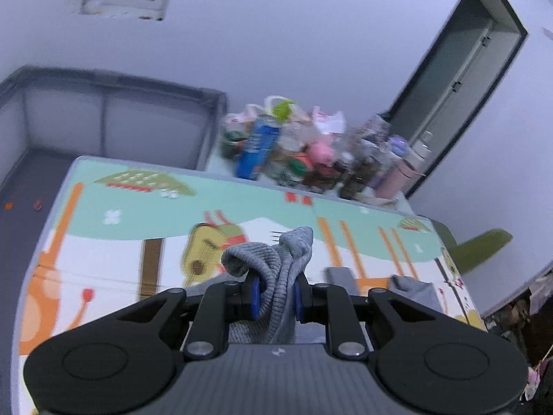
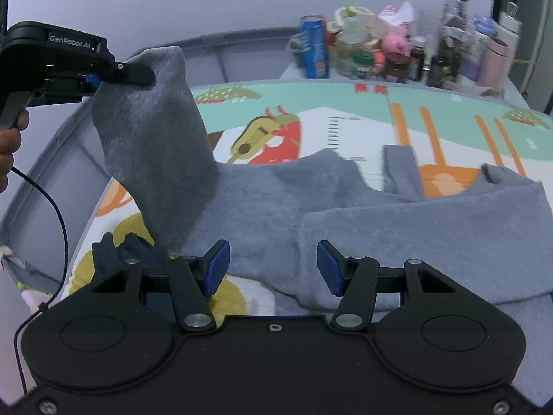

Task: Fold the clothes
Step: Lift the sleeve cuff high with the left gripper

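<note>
A grey knit sweater lies spread on the colourful play mat. My left gripper is shut on a bunched ribbed edge of the grey sweater, lifting it above the mat. In the right wrist view that left gripper holds the raised sweater part up at the upper left, a hand on its handle. My right gripper is open, low over the sweater's near edge, with nothing between its blue pads.
Bottles, a blue can, jars and bags crowd the table's far end. A dark garment lies at the mat's near left. A grey playpen wall stands left, a doorway right, a green chair beside the table.
</note>
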Motion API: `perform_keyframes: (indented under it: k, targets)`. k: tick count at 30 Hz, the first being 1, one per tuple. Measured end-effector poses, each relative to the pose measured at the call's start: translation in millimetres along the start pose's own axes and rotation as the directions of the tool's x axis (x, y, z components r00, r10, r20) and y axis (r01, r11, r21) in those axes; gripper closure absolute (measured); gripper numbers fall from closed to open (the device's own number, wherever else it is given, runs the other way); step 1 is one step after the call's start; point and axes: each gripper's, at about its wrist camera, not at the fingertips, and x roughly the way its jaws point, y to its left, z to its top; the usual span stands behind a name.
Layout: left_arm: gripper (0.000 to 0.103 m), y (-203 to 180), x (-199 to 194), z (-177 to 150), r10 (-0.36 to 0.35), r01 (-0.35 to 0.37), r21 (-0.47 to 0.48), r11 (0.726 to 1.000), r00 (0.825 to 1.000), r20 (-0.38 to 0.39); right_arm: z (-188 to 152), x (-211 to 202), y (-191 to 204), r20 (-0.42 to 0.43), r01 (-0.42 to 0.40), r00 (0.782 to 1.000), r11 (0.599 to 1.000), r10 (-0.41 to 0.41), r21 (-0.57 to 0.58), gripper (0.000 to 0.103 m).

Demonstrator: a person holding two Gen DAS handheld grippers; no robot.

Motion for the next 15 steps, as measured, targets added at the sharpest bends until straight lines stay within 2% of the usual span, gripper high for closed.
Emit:
perform_keyframes:
  k: [6,15]
  targets:
    - [0.083,-67.8,4.5,-12.4,-0.030,0.031,0.035,0.999,0.999,-0.020,-12.6,-36.7,-54.2,0.035,-0.008,0.999,0.998,0.005,0.069,0.049]
    - [0.083,-163.5,14.5,-27.4,-0.118,0.121,0.056,0.991,0.992,-0.047,-36.5,-80.7,-143.6,0.058,0.000,0.998,0.985,-0.010,0.170,0.049]
